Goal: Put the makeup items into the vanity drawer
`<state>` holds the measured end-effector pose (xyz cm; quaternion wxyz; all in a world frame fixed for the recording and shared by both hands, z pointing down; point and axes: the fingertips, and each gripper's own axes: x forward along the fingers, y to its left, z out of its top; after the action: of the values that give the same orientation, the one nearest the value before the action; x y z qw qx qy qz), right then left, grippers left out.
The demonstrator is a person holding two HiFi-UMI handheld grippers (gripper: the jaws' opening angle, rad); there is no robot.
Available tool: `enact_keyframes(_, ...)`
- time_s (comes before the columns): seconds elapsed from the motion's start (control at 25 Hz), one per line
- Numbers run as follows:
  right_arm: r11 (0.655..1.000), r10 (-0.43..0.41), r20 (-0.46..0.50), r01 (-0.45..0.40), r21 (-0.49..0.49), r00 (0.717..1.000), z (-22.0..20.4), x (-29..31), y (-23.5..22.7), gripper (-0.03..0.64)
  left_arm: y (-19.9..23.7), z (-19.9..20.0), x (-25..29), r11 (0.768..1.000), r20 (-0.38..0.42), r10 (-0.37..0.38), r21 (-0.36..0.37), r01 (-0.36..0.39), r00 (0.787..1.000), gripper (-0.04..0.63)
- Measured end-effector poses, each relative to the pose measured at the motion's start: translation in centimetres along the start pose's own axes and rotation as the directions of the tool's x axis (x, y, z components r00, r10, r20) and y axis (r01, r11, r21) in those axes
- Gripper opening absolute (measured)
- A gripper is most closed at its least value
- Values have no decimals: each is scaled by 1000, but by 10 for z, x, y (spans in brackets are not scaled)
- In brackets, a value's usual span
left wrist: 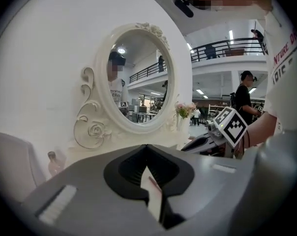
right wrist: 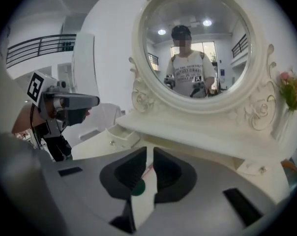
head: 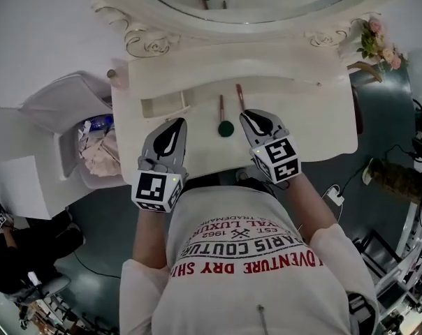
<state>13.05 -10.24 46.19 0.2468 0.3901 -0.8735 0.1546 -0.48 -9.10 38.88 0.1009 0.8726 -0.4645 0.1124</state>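
Head view: white vanity (head: 323,128), small drawer (head: 162,105) open.
Green-headed brush (head: 226,127): on vanity top.
Left gripper (head: 178,122): closed, empty, left of brush.
Right gripper (head: 246,116): closed, empty, right of brush.

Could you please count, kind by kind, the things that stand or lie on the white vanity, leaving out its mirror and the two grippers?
Green-headed makeup brush: 1
Reddish makeup stick: 1
Small drawer: 1
Small bottle: 1
Bunch of flowers: 1
Total: 5

White wall (left wrist: 35,58); dark grey floor (head: 106,229); pink flowers (head: 379,42) at right; white bin (head: 57,103), perhaps, left.
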Motion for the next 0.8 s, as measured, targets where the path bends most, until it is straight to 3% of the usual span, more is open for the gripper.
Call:
enact_keyframes(0.2,997,-42,-168,52,55,985,-39,34,-25,20,4,-16,35,994,-28,-105,3,105,994,9)
enact_keyframes(0.28,995,-47,-220,65,75,974,-52,48,-32,108,7,-20,45,992,-36,-128,5,128,991,9)
enact_keyframes(0.32,994,-49,-246,71,82,968,-59,55,-36,117,9,-22,49,991,-39,-137,4,137,990,9)
enact_keyframes(0.56,987,-69,-389,118,104,919,-93,87,-51,144,14,-36,60,987,-62,-161,-21,160,985,9)
enact_keyframes(0.8,977,-98,-470,174,121,877,-108,97,-60,140,20,-51,58,989,-91,-148,-38,145,985,9)
